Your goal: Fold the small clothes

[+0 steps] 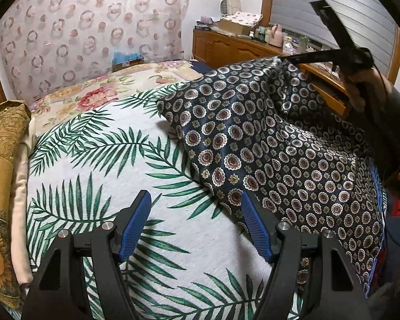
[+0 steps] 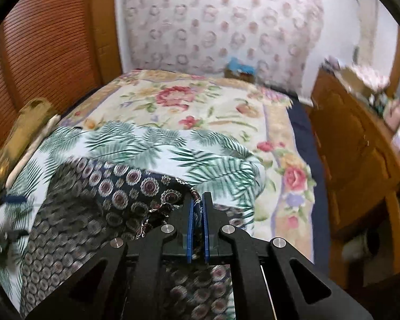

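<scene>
On the palm-print bedspread, the dark medallion-print garment is lifted by one edge, pinched in the right gripper; left gripper wide open, empty. Thin, limp, likely slippery: best gripped at hems and corners.

The bed carries a palm-leaf sheet; a patterned cloth lies on it at 3 o'clock

A bed under a palm-leaf cover and floral quilt — ring-patterned curtain behind, a cluttered wooden dresser, a shuttered window beside it.
</scene>
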`<state>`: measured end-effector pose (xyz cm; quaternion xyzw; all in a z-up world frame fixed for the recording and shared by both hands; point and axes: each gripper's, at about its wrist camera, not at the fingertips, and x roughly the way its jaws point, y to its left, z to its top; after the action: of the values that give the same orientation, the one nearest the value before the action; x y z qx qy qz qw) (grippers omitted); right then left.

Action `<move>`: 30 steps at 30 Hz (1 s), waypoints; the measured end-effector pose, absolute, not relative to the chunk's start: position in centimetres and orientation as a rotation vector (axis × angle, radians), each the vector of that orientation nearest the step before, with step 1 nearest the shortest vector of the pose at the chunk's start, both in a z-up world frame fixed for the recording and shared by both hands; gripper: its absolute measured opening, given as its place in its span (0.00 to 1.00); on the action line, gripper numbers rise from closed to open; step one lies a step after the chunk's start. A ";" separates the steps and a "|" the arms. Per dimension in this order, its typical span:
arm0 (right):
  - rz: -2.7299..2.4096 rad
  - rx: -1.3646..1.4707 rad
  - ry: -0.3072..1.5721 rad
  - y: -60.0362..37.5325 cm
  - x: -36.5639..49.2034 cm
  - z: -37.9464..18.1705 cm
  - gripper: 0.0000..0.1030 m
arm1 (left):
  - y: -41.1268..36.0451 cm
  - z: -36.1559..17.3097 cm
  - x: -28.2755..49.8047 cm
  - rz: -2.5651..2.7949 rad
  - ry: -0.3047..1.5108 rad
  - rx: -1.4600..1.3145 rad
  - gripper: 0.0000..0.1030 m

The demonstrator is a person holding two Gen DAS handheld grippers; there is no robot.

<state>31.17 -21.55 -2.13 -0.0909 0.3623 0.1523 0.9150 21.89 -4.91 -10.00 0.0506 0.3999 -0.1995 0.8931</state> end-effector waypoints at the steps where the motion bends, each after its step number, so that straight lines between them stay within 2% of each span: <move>1: 0.289 -0.184 0.745 -21.4 31.6 -2.2 0.24 | -5.0 -10.1 22.0 -0.414 0.835 0.106 0.68; 3: 0.248 -0.169 0.726 -21.7 31.8 -2.2 0.43 | -5.2 -10.3 22.2 -0.413 0.844 0.106 0.68; 4: 0.232 -0.155 0.712 -21.8 31.6 -2.1 0.46 | -5.3 -10.4 22.2 -0.414 0.848 0.106 0.68; 8: 0.274 -0.112 0.703 -21.3 29.6 -2.2 0.48 | -5.7 -10.7 22.3 -0.419 0.856 0.121 0.69; 12: 0.426 -0.088 0.785 -19.0 28.4 -3.7 0.47 | -5.9 -11.3 22.7 -0.415 0.887 0.123 0.69; 17: 0.432 -0.127 0.872 -16.7 29.9 -6.2 0.47 | -6.2 -11.5 22.9 -0.412 0.896 0.138 0.76; 19: 0.438 -0.114 0.893 -16.3 30.9 -6.8 0.40 | -6.7 -11.6 22.8 -0.408 0.898 0.170 0.79; 21: 0.449 -0.111 0.897 -16.2 31.7 -7.0 0.06 | -6.9 -11.7 22.9 -0.415 0.901 0.173 0.81; 24: 0.418 -0.136 0.831 -17.0 32.5 -6.2 0.01 | -7.0 -11.6 22.8 -0.421 0.903 0.177 0.84; 26: 0.352 -0.147 0.779 -19.3 32.6 -4.6 0.01 | -7.1 -11.7 22.8 -0.424 0.909 0.185 0.91; 30: 0.266 -0.155 0.793 -20.3 33.4 -4.7 0.01 | -7.1 -11.7 22.9 -0.425 0.914 0.186 0.93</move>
<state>33.44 -20.34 -4.69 -0.0753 0.3845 0.1292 0.9109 22.90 -7.15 -11.75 0.0892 0.4372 -0.2032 0.8715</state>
